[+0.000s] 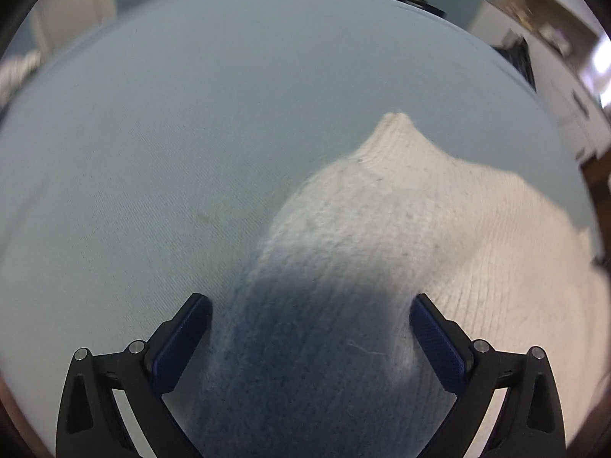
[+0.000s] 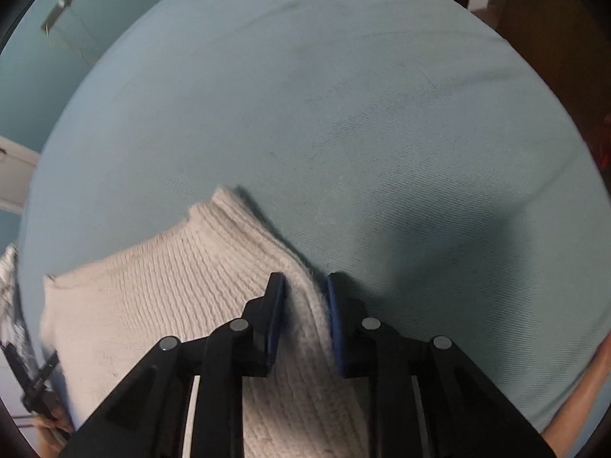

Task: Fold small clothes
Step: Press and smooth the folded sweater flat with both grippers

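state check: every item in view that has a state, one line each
left gripper: open wide, pads apart on either side of the knit, not pressing it
right gripper: jaws narrow, shut on a raised ridge of the knit
white knit garment: lying on the cloth, partly folded, edge pinched up on the right gripper's side
blue cloth surface: spread flat, lightly creased

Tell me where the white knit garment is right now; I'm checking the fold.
The white knit garment lies on the light blue surface, lower left in the right wrist view, its near edge between the right hand-held gripper pads.
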The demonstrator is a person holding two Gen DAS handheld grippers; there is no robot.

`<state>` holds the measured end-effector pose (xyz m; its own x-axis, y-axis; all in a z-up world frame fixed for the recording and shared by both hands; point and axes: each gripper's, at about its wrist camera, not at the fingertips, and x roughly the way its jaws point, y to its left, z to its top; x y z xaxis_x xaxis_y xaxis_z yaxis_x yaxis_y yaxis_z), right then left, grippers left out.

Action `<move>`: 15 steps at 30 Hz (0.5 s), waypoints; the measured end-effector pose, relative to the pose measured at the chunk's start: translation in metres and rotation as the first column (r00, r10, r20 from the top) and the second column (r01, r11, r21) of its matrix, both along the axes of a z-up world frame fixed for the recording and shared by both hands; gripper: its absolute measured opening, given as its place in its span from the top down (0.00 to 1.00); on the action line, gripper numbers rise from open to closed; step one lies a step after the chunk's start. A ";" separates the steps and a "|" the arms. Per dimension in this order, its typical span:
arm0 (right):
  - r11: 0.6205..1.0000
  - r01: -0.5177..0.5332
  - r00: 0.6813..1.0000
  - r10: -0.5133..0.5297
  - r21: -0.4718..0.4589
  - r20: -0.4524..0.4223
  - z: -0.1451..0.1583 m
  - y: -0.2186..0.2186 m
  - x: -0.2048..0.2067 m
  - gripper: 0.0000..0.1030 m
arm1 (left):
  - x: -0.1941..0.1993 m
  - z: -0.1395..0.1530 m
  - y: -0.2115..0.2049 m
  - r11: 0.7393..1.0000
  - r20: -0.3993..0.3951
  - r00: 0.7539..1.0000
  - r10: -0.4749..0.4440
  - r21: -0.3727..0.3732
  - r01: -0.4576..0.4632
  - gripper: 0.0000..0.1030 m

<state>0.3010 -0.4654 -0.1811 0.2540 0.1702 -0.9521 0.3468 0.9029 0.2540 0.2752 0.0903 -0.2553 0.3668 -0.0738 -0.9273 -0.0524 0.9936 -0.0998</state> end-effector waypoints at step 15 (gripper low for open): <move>0.640 -0.749 0.654 0.756 -0.168 -0.034 0.060 0.211 -0.146 0.26 | -0.077 0.026 -0.193 0.810 0.036 0.816 -0.577 0.150 0.567 0.00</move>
